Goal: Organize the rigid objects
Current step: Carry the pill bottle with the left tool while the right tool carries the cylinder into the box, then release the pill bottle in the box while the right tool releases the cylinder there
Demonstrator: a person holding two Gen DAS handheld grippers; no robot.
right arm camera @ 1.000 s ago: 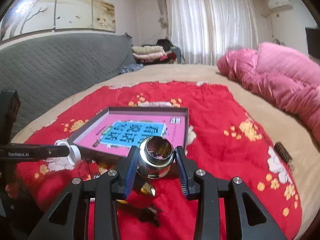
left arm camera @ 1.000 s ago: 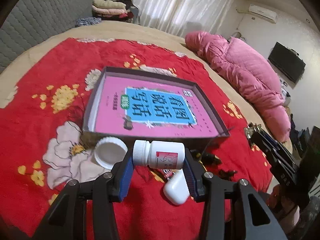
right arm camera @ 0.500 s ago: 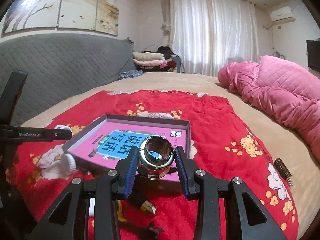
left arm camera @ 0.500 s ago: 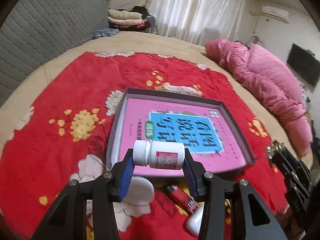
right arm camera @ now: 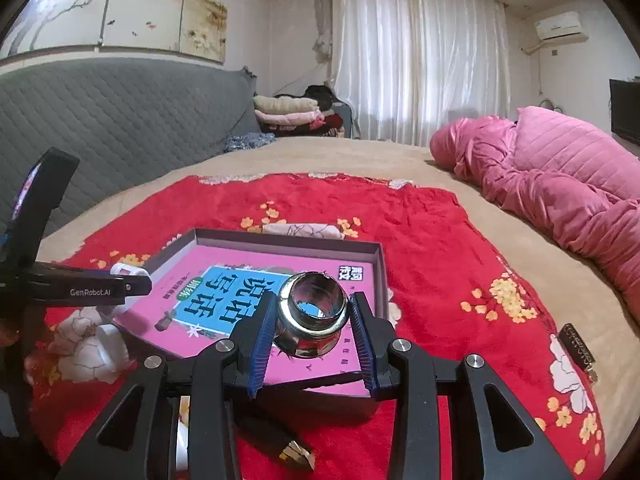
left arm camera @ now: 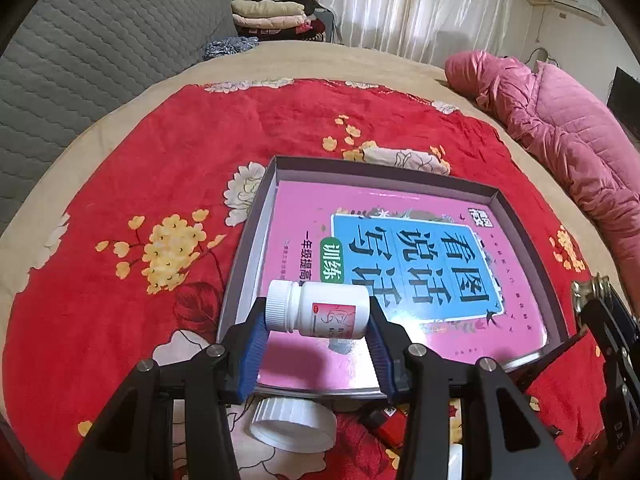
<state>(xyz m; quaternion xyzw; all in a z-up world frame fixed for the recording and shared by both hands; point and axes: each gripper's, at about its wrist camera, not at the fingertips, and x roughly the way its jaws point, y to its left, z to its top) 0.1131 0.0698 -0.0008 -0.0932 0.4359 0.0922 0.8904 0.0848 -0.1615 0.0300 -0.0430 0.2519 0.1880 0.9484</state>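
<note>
My left gripper (left arm camera: 316, 334) is shut on a white pill bottle (left arm camera: 318, 314), held sideways above the near left part of a shallow grey box (left arm camera: 256, 224) that holds a pink book (left arm camera: 400, 256). My right gripper (right arm camera: 312, 330) is shut on a shiny metal cup (right arm camera: 312, 314), held over the near part of the same box (right arm camera: 380, 268). The left gripper with the bottle shows at the left of the right wrist view (right arm camera: 120, 284).
The box lies on a red flowered blanket (left arm camera: 140, 184) on a bed. A white lid (left arm camera: 292, 424) and a red lighter (left arm camera: 384, 426) lie in front of the box. A gold-tipped dark object (right arm camera: 280, 440) lies near. A pink quilt (right arm camera: 560, 184) is at the right.
Both grippers have moved forward and up over the box with their objects still held. The lid and lighter now lie behind and below the left fingers.
</note>
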